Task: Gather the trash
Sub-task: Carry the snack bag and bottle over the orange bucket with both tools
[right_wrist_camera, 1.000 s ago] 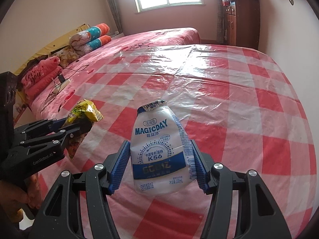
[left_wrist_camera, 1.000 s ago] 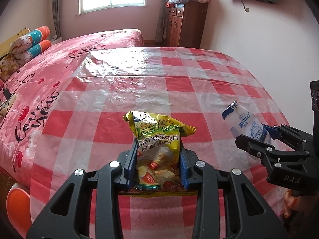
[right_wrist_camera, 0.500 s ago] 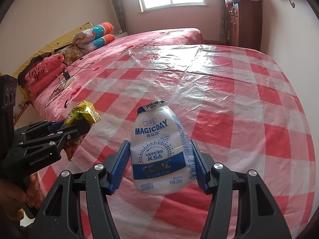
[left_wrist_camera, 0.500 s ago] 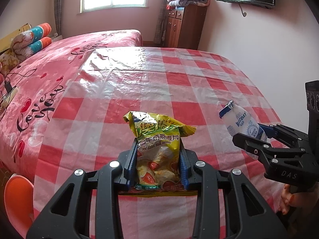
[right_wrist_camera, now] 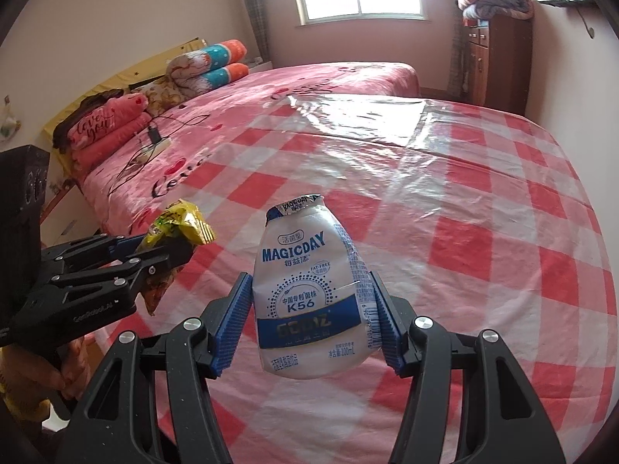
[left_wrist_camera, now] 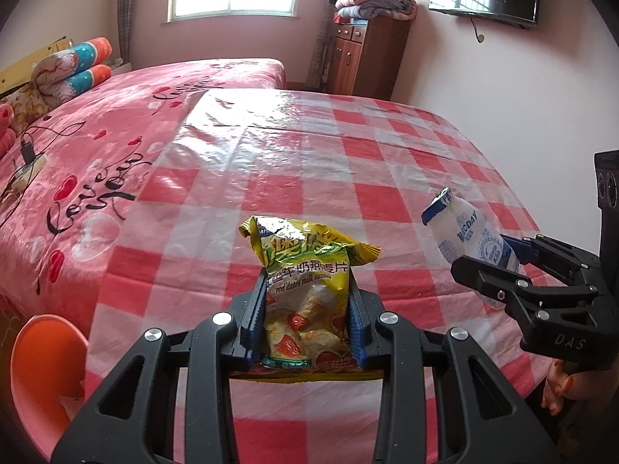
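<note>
Your left gripper (left_wrist_camera: 305,332) clamps the oatmeal packet (left_wrist_camera: 305,290) upright; your right gripper (right_wrist_camera: 309,321) clamps the Magicday bottle (right_wrist_camera: 309,294), both above the checkered cloth (right_wrist_camera: 483,212).

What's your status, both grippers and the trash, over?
Left gripper shut on yellow snack bag. Right gripper shut on white drink bottle. Both lifted above checkered tablecloth. Nothing in the way.

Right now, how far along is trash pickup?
Done: both pieces are picked up, and no other litter shows on the checked cloth. In hand: left gripper clamps the yellow snack bag; right gripper clamps the white drink bottle. Left: dropping both; no bin in view.
</note>
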Motion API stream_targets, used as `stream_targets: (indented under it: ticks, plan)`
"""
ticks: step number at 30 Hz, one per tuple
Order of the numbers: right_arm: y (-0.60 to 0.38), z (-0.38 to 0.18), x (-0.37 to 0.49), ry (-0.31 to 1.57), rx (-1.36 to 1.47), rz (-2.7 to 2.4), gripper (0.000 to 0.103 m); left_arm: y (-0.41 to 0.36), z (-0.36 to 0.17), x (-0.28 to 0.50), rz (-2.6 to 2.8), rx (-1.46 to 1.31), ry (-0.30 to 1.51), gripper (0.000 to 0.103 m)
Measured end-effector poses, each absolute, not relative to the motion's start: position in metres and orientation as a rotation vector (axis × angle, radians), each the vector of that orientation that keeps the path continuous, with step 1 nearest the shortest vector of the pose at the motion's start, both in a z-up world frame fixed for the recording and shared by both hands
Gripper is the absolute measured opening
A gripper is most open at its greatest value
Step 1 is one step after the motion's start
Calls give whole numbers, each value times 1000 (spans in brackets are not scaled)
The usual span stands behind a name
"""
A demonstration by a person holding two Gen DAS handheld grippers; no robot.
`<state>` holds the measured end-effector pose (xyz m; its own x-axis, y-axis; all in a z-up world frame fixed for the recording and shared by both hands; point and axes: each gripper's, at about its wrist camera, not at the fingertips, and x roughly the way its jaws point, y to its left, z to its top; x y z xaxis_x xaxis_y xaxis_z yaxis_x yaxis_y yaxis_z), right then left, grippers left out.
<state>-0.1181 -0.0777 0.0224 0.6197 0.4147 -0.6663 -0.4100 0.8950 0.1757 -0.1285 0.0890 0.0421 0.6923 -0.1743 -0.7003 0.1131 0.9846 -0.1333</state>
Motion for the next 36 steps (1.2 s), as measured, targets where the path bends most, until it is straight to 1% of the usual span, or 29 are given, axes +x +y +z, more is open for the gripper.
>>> stream_targets:
  ticks: [19,36]
  plan:
    - [1,25,-142,787,-116,603,60,173,40,-168,-18,-174,765,37]
    - [97,33,-157,787,-237,786,60,261,29,-210,170,-281,755,37]
